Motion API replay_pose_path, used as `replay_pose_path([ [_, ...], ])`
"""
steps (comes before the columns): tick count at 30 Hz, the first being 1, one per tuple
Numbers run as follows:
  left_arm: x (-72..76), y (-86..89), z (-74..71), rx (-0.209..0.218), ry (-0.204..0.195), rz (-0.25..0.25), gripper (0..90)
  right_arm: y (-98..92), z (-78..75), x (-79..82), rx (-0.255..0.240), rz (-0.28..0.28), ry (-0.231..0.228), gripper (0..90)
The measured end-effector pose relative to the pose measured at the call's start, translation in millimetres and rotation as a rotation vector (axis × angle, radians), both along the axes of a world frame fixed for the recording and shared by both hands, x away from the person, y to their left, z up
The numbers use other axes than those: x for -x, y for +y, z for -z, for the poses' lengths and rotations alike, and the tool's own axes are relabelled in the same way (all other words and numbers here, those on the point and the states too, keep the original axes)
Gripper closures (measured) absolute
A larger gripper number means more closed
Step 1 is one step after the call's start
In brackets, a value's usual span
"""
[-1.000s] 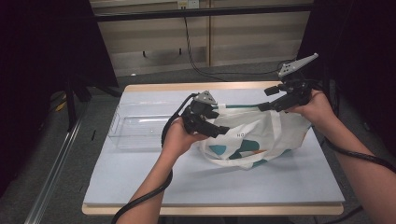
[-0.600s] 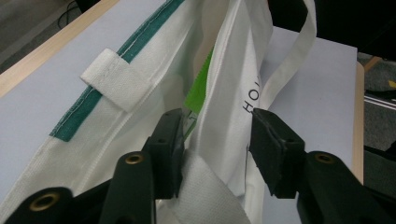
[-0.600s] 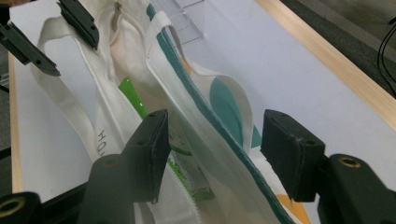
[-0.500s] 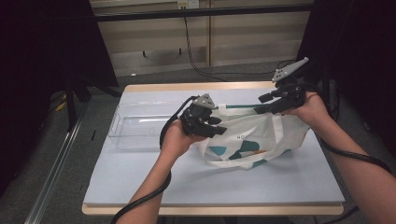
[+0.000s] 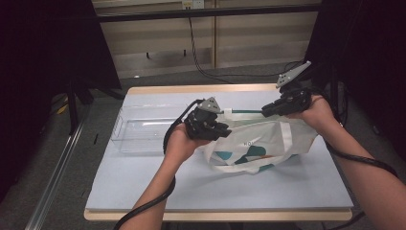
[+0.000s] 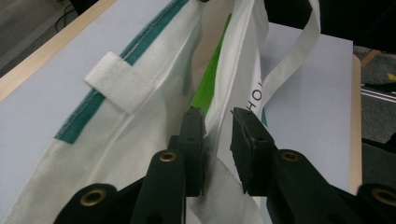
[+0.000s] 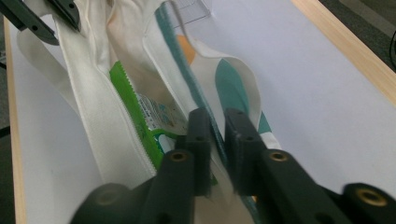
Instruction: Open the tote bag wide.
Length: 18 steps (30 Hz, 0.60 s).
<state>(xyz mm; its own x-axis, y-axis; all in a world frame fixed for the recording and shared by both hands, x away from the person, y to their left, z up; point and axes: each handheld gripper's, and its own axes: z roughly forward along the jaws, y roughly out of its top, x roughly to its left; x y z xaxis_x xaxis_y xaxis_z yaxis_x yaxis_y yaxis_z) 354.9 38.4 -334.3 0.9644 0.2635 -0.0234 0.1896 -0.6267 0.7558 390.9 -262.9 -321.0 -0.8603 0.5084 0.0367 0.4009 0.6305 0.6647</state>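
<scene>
Tote bag (image 5: pixel 268 139) near the table's (image 5: pixel 143 191) right edge hangs spread—my left gripper (image 6: pixel 217 130) and right gripper (image 7: pixel 215 128) each pinch its rim—green packet (image 7: pixel 140 119) still inside, unloading seemingly left.

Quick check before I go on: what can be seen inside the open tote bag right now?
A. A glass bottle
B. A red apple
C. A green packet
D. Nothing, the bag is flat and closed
C: the right gripper view looks into the tote bag, with its mouth held apart, and shows a green packet with a printed label lying inside; its green edge also shows in the left gripper view.
</scene>
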Motion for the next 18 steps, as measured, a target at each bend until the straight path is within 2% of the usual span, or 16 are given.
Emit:
replay_pose_path([
  [2, 0.2, -1.2, -0.2, 0.007, 0.004, 0.001, 76.0, 1.4, -0.6, 1.7, 0.010, -0.007, 0.000, 87.1],
  [5, -0.5, -4.0, -1.1, 0.008, 0.009, 0.000, 68.3, 3.9, -1.7, 3.1, 0.025, -0.013, -0.010, 87.9],
  [10, -0.7, -8.3, -1.3, 0.012, 0.007, 0.003, 67.2, 5.6, -2.0, 2.8, 0.024, -0.006, -0.001, 88.1],
  [12, -1.1, -9.5, -0.8, 0.012, 0.017, 0.003, 70.8, 5.1, -2.0, 2.5, 0.030, -0.003, -0.001, 88.1],
  [15, -0.9, -10.7, -0.6, -0.009, 0.021, 0.021, 80.3, 4.9, -2.2, 1.6, 0.025, 0.001, 0.000, 88.1],
  [18, 0.6, -10.9, -1.5, -0.022, 0.005, 0.036, 87.3, 5.9, -3.0, 1.9, 0.027, 0.014, 0.006, 88.2],
])
